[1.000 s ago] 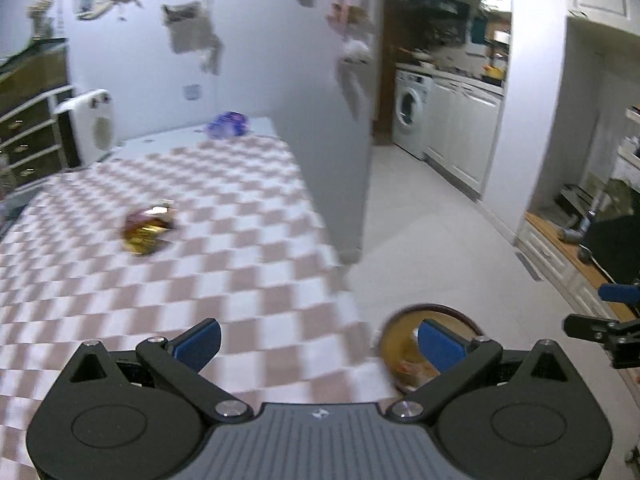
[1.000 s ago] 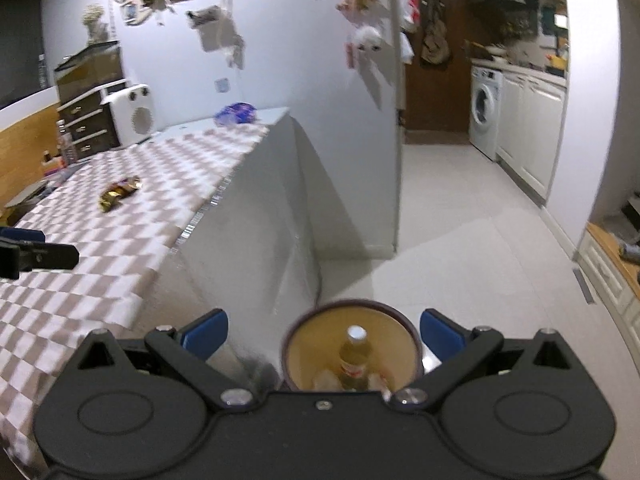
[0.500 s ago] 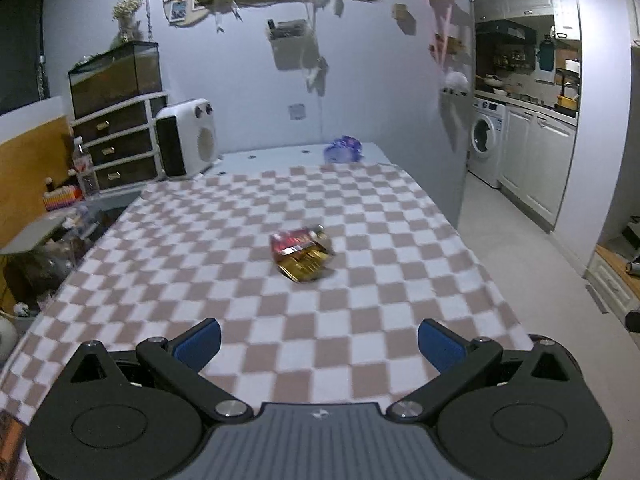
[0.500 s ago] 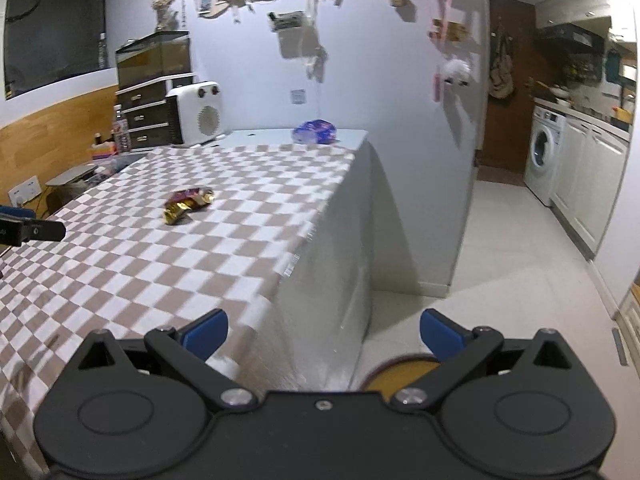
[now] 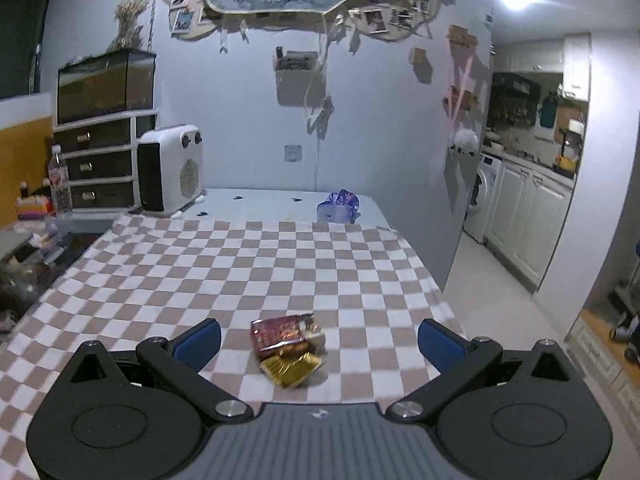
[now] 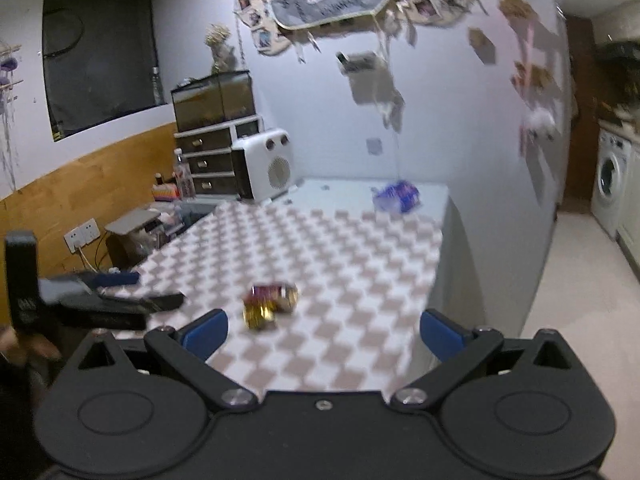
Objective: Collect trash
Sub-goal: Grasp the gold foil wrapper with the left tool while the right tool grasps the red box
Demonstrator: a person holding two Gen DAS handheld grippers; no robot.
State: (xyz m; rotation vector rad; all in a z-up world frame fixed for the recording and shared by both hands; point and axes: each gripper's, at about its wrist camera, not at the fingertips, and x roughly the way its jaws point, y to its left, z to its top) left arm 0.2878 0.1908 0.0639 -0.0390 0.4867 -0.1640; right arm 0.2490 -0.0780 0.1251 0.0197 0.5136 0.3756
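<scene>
A crumpled snack wrapper [image 5: 287, 347] lies on the checkered cloth [image 5: 240, 264] that covers the worktop, close to the near edge. It is red and gold and shiny. The left hand-held gripper [image 5: 319, 338] hangs right over it with its blue fingers [image 5: 198, 339] spread wide and nothing between them. The right hand-held gripper [image 6: 322, 332] is spread wide and empty too, a little to the side of the wrapper.

I think the wrapper is very light and thin. It looks soft and crinkly, so it will squash flat when pinched. The shiny foil may be slippery. The best place to pinch looks like the puffy middle, where the folds bunch up. A second piece of trash, a purple bag [image 5: 338, 208], sits far back on the worktop.
</scene>
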